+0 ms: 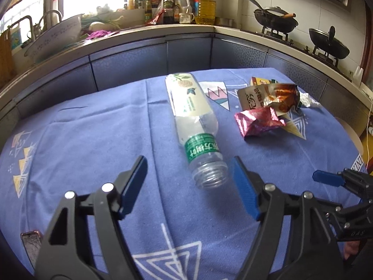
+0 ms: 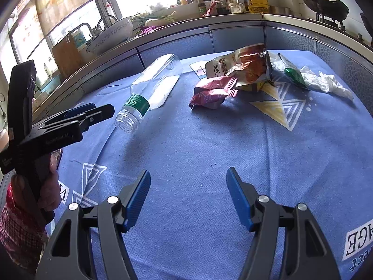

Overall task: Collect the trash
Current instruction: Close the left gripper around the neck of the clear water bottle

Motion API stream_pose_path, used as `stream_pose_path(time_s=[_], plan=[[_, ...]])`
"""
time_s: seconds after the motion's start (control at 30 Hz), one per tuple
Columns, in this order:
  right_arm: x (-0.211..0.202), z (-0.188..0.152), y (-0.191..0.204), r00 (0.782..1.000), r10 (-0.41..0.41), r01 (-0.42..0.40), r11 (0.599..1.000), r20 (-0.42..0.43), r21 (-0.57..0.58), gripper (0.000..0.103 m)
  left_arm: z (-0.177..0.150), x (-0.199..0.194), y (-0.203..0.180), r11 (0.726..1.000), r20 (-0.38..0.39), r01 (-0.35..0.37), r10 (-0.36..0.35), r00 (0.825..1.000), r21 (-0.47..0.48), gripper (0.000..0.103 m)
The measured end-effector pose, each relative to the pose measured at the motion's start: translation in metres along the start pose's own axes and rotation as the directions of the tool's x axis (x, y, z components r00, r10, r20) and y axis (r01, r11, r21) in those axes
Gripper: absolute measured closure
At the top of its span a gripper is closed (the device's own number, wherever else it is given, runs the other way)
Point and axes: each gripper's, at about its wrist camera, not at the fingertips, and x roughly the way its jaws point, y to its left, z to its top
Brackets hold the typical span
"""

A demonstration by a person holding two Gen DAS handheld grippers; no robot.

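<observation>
Both grippers' jaws gape over bare tablecloth [image 2: 186,144] near the bottle [image 1: 198,128].

Both wrist views low over tablecloth [image 1: 93,140], facing counter [image 2: 233,21]

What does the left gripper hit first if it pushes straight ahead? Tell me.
Probably the open mouth of the clear plastic bottle, lying just ahead of the open left gripper, slightly right of centre; depth is uncertain.

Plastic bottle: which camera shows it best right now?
The left wrist view. There the plastic bottle lies full length just ahead of the open left gripper, its uncapped mouth toward the camera. The right wrist view shows it smaller, off to the left, with the far end washed out.
</observation>
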Motion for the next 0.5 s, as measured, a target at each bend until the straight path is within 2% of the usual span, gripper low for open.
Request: stream_pose_path(time_s=[0.07,0.13,0.23,0.33,0.4,0.43,0.5], plan=[[-0.001,0.002,-0.004,1.000,-0.006,0.006,1.000,0.007,0.004,0.036,0.005,0.007,-0.006,0.999,-0.017,0.034,-0.034,0.999,-0.011,0.031],[-0.003,0.005,-0.011,1.000,-0.013,0.012,1.000,0.015,0.019,0.036,0.009,0.015,-0.013,0.999,-0.025,0.037,-0.038,0.999,-0.010,0.031],[-0.007,0.009,-0.024,1.000,-0.019,0.017,0.998,0.024,0.059,0.036,0.013,0.029,-0.023,1.000,-0.043,0.024,-0.024,0.999,-0.008,0.031],[-0.010,0.011,-0.036,0.999,-0.027,0.024,0.996,0.032,0.090,0.036,0.014,0.042,-0.028,1.000,-0.068,-0.021,0.020,0.998,-0.004,0.033],[-0.012,0.012,-0.043,0.999,-0.031,0.027,0.994,0.035,0.105,0.036,0.014,0.048,-0.030,0.999,-0.082,-0.048,0.048,0.995,0.001,0.047],[-0.012,0.013,-0.045,0.999,-0.029,0.025,0.994,0.034,0.111,0.036,0.013,0.050,-0.030,0.998,-0.088,-0.066,0.067,0.994,0.005,0.058],[-0.011,0.020,-0.049,1.000,-0.008,0.004,0.992,0.030,0.126,0.036,0.011,0.052,-0.029,0.997,-0.097,-0.074,0.073,0.993,-0.003,0.062]])
